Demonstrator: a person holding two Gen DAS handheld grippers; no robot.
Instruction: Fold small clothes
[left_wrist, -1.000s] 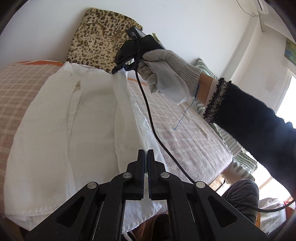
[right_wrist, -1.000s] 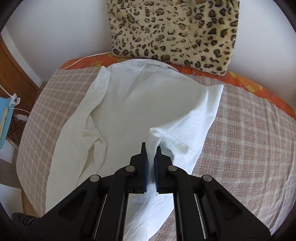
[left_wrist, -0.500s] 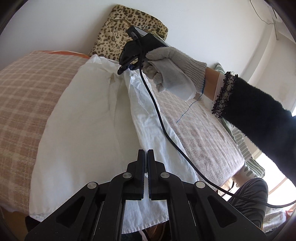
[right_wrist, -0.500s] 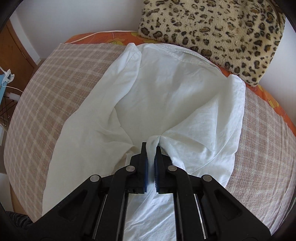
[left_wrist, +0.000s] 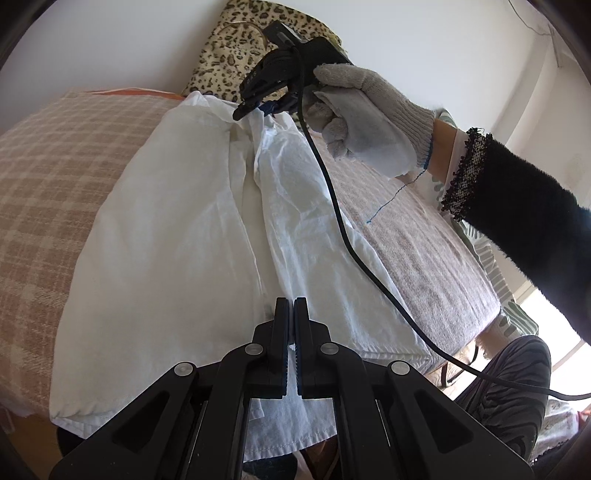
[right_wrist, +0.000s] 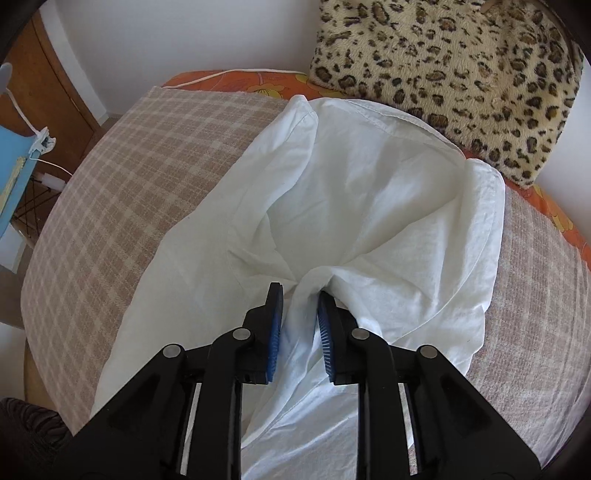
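1. Presently a white garment (right_wrist: 369, 206) lies spread over a checked blanket (right_wrist: 122, 192) on a bed, its far edge close to a leopard-print cushion (right_wrist: 443, 66) propped against the wall.
2. In the left wrist view, the left gripper (left_wrist: 294, 306) has its jaws pressed together on the near part of the same garment (left_wrist: 166, 258), with white cloth showing in the thin slit between the pads and spilling out below them.
3. The right gripper (right_wrist: 300, 295) has just been opening: its jaws now stand apart, and a raised ridge of the white cloth still runs up between the blue pads (right_wrist: 275, 332) without being pinched.
4. From the left camera, the right gripper (left_wrist: 258, 105) hangs over the far end of the garment, held by a gloved hand (left_wrist: 369, 118) with a dark fuzzy sleeve (left_wrist: 524, 229) behind it.
5. A black cable (left_wrist: 332, 192) trails from that gripper across the cloth toward the bed's edge.
6. An orange patterned sheet (right_wrist: 236, 83) shows beyond the blanket, beneath the cushion.
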